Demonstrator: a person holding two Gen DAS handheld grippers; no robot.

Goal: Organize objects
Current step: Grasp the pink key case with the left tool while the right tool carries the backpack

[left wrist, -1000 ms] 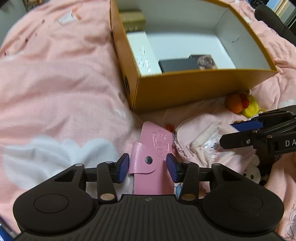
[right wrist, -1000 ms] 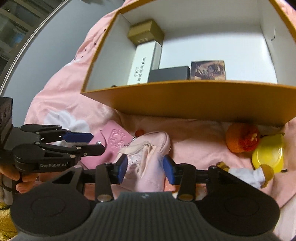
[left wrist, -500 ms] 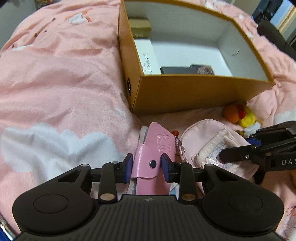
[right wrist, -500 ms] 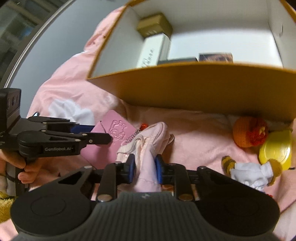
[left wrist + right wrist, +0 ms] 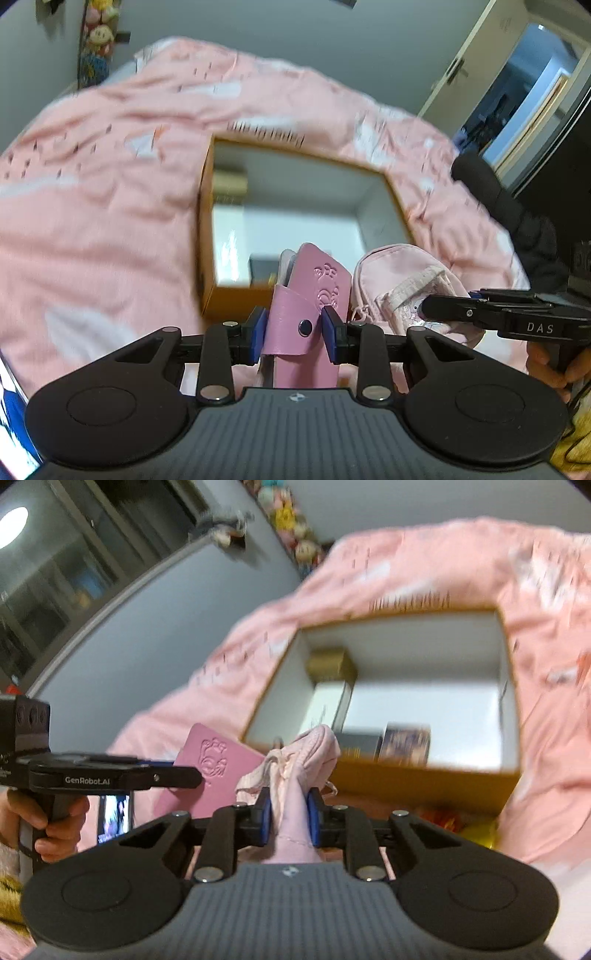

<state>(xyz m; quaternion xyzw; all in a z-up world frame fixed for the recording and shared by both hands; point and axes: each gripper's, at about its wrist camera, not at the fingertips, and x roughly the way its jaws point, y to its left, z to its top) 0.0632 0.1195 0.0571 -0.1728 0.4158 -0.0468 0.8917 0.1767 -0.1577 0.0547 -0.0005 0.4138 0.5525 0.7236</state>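
Covering the bed – pink quilt [image 5: 110,206], grey wall [image 5: 295,40], orange box [image 5: 413,779]

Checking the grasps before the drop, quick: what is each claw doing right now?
Left claw: closed on the pink snap wallet.
Right claw: closed on the pale pink fabric pouch.

Open box [image 5: 207,229] on the bed [image 5: 92,206], toward its far end. In box, along left wall: small carton [image 5: 332,662] at far corner, longer carton [image 5: 325,705] before it; two more small boxes [image 5: 406,742] against near wall. Card wallet [image 5: 314,295] between left tongs [image 5: 294,332], held above near wall of box. Soft pouch [image 5: 295,775] between right tongs [image 5: 289,818], just right of wallet. Toys [image 5: 461,823] on bed before box, near its right corner.
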